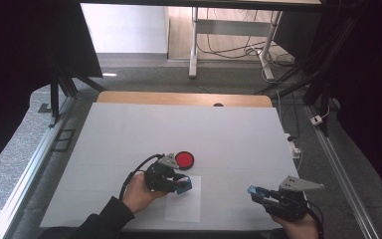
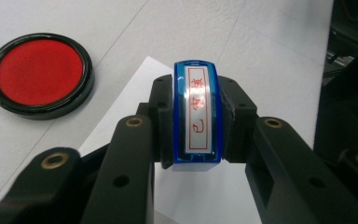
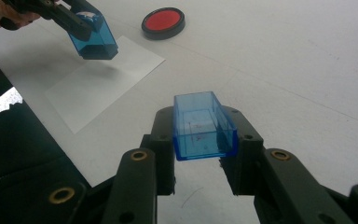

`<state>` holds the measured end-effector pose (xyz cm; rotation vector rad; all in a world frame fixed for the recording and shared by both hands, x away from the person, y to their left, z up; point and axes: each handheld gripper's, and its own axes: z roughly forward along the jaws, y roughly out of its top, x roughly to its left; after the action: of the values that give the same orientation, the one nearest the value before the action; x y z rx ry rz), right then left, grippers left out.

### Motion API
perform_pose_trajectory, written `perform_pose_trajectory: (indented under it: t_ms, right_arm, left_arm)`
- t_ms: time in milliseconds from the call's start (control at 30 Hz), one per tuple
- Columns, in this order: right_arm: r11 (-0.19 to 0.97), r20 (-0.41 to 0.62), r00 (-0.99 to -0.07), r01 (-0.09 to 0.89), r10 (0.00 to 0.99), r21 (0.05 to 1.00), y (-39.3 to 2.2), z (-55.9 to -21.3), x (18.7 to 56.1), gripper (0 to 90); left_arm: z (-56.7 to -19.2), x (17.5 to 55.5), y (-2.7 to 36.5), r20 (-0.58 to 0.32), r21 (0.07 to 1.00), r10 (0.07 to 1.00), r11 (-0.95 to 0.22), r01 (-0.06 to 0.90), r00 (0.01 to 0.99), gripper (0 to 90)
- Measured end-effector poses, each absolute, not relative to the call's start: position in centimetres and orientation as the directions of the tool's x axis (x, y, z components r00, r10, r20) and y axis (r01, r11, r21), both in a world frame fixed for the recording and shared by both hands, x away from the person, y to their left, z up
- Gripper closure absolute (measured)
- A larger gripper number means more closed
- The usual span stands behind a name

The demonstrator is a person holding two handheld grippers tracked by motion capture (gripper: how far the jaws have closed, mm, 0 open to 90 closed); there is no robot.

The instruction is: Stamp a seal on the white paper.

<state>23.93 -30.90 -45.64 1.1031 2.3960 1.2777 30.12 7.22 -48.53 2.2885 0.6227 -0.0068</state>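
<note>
My left gripper (image 1: 181, 185) is shut on a blue stamp (image 2: 196, 116) whose top label carries red characters; it hangs just above the upper part of a white paper sheet (image 1: 184, 201). From the right gripper view the stamp (image 3: 92, 39) floats a little over the sheet (image 3: 98, 84), face down. A round red ink pad (image 1: 184, 160) in a black case lies just beyond the left gripper, also seen as ink pad (image 2: 39, 74) and ink pad (image 3: 163, 22). My right gripper (image 1: 254, 193) is shut on the stamp's clear blue cap (image 3: 203, 126), held at the near right.
A large white mat (image 1: 229, 134) covers the table, with a wooden edge (image 1: 184, 98) at the far side. Metal rails run along both sides of the table. Cables and desk legs stand on the floor beyond.
</note>
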Motion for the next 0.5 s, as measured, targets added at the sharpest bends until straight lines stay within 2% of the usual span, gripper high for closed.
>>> perform_pose_trajectory:
  t_ms: [500]
  right_arm:
    - [0.348,0.15,-0.698,0.517,0.701,0.782,-30.9,-45.6,23.9,67.9]
  left_arm:
    - [-50.1,29.9,5.9,-0.14,0.632,0.425,-0.657,0.411,0.895,69.9]
